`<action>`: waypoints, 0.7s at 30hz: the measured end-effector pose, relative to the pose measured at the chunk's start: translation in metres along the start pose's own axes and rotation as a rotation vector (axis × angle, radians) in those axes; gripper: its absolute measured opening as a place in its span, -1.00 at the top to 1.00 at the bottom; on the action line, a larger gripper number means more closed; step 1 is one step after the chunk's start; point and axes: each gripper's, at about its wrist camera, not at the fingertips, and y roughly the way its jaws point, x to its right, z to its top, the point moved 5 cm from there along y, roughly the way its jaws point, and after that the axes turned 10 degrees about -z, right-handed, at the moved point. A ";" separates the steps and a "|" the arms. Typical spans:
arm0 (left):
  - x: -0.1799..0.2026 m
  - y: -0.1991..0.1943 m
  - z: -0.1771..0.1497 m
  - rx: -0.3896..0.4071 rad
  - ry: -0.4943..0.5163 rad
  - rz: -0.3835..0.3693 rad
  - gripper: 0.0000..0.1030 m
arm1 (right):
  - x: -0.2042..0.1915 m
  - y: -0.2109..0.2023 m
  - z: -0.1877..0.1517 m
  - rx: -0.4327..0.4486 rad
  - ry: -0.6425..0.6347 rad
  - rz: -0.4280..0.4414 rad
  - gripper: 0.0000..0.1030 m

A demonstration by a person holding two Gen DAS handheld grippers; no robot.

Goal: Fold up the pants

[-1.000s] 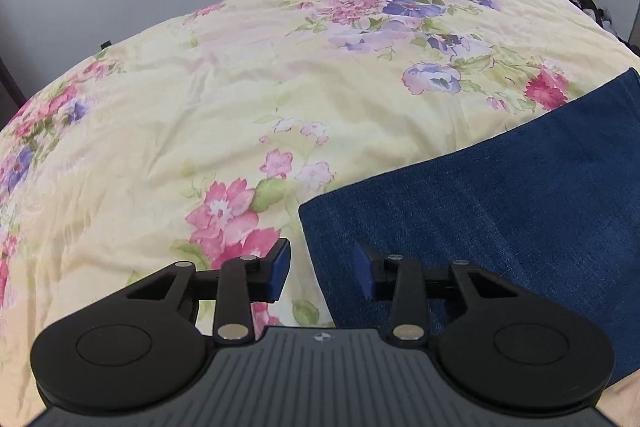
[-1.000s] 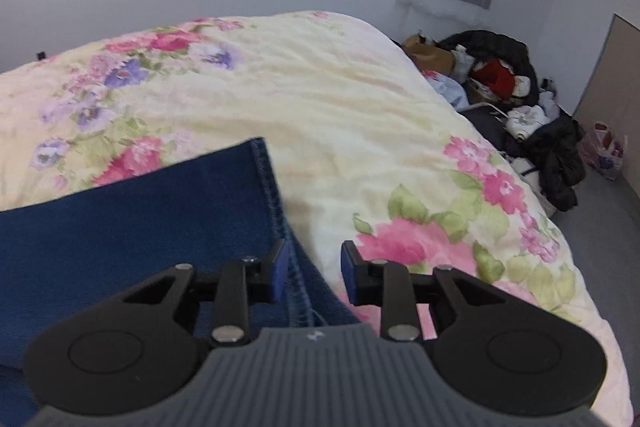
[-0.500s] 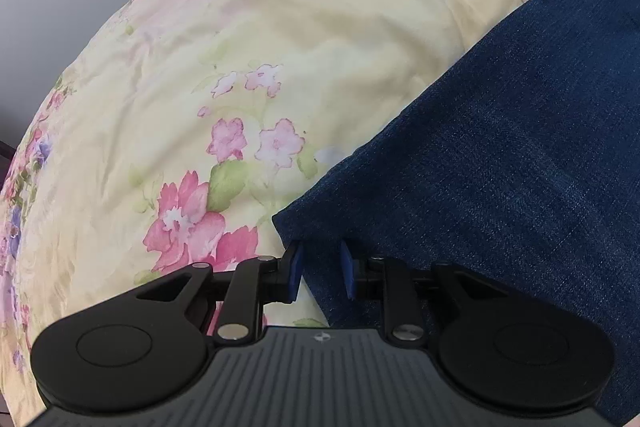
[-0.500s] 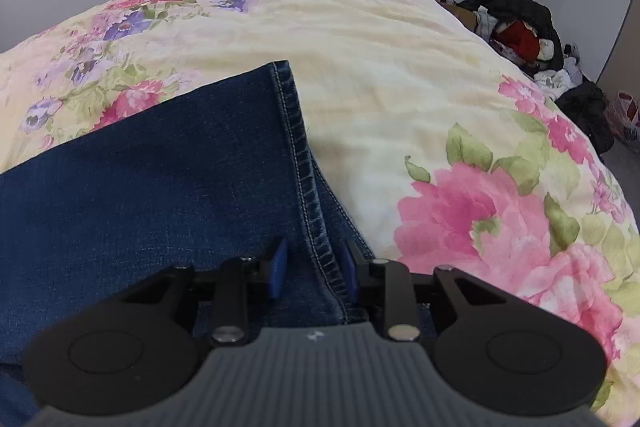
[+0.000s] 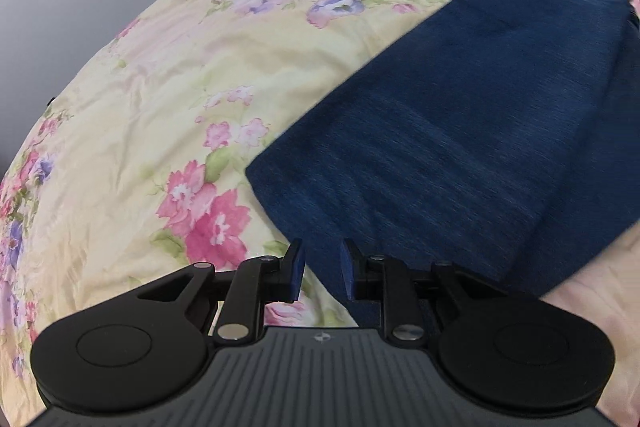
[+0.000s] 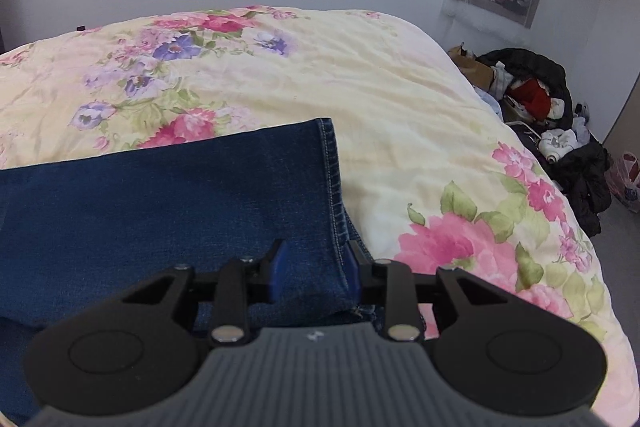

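Floral quilted bed (image 6: 400,99), crumpled cotton, carries folded dark denim pants (image 5: 460,131) near its front edge. Left gripper (image 5: 322,269) jaws, recently narrowed, pinch the pants' left corner fold. Right gripper (image 6: 314,269) jaws, slightly easing apart, clamp the stitched hem. Clothes heap (image 6: 536,107) lies beyond the bed's right edge.

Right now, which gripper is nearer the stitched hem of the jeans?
Right. The right gripper straddles the stitched hem; the left gripper sits at the jeans' opposite, folded end.
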 end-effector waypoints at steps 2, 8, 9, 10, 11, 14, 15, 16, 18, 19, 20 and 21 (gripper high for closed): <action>0.013 0.003 -0.006 -0.008 0.032 -0.015 0.49 | -0.002 -0.002 -0.005 -0.002 -0.020 0.003 0.49; 0.021 0.023 -0.019 -0.036 -0.001 -0.032 0.50 | 0.001 0.011 -0.029 -0.036 0.003 0.012 0.53; 0.019 0.027 -0.022 -0.043 -0.022 -0.046 0.50 | 0.001 0.013 -0.031 -0.039 0.008 0.016 0.53; 0.017 0.031 -0.026 -0.047 -0.034 -0.060 0.50 | 0.002 0.015 -0.033 -0.042 0.015 0.021 0.53; 0.016 0.035 -0.029 -0.049 -0.043 -0.070 0.50 | 0.002 0.017 -0.035 -0.049 0.022 0.028 0.53; 0.008 0.047 -0.037 -0.044 -0.101 -0.114 0.51 | 0.002 0.023 -0.039 -0.064 0.042 0.042 0.55; 0.006 0.049 -0.040 -0.039 -0.129 -0.127 0.51 | 0.002 0.025 -0.040 -0.068 0.047 0.045 0.55; 0.005 0.048 -0.042 -0.032 -0.143 -0.129 0.51 | 0.002 0.027 -0.040 -0.070 0.051 0.048 0.55; 0.008 0.042 -0.043 -0.036 -0.116 -0.114 0.52 | 0.001 0.030 -0.042 -0.072 0.057 0.050 0.55; 0.010 0.035 -0.043 -0.036 -0.110 -0.110 0.56 | 0.001 0.031 -0.042 -0.073 0.061 0.049 0.55; 0.010 0.027 -0.044 -0.029 -0.121 -0.121 0.59 | 0.001 0.031 -0.042 -0.076 0.066 0.047 0.55; 0.010 0.020 -0.046 -0.023 -0.137 -0.142 0.65 | 0.001 0.032 -0.042 -0.079 0.068 0.045 0.55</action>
